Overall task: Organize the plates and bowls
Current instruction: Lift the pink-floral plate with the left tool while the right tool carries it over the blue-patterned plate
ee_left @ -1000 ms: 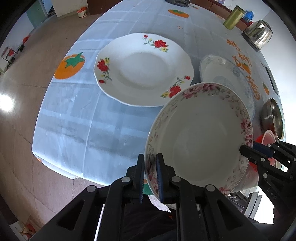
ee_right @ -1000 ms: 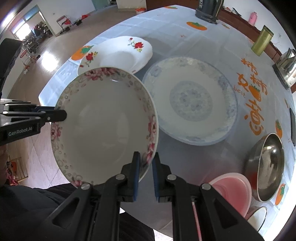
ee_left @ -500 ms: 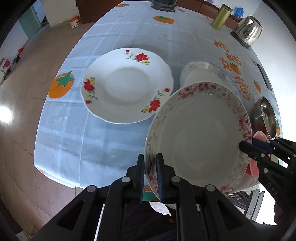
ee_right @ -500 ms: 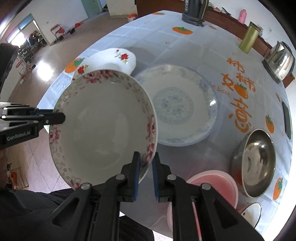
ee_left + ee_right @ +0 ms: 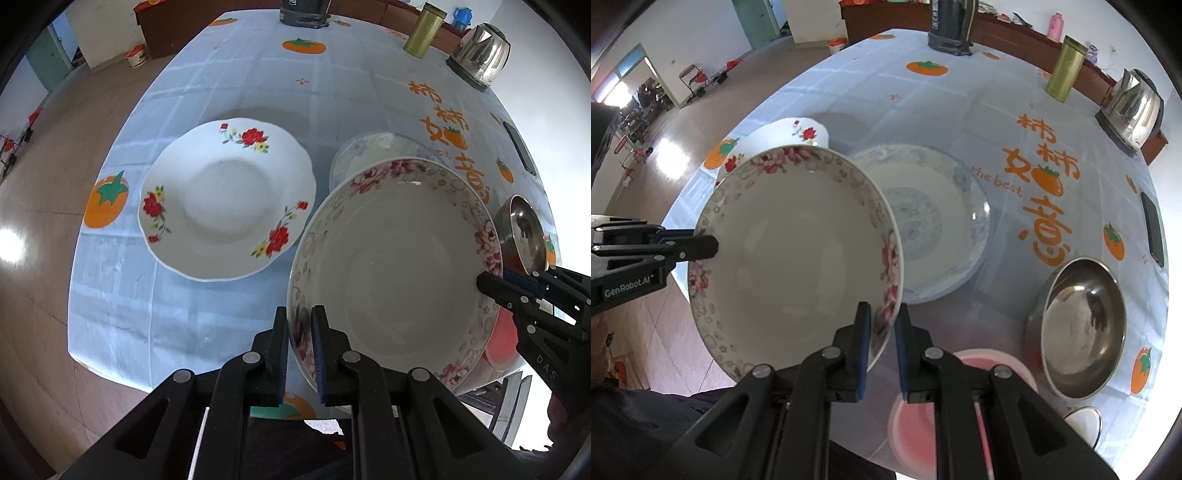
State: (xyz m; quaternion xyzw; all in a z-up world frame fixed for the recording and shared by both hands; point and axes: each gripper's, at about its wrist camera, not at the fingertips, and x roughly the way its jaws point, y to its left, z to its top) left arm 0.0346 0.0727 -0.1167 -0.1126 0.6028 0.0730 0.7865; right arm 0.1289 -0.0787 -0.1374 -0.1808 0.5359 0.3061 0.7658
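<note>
Both grippers' fingers (image 5: 318, 343) pinch opposite rims of the pink-flowered bowl (image 5: 399, 273).

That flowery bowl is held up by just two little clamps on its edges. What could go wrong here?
1. The left gripper and right gripper pinch only opposite rim edges of the pink-flowered bowl; glazed china could slip and drop.
2. It hangs tilted above the blue-patterned plate, so a fall might chip both.
3. If the hands pull unevenly, the bowl could twist loose.
</note>
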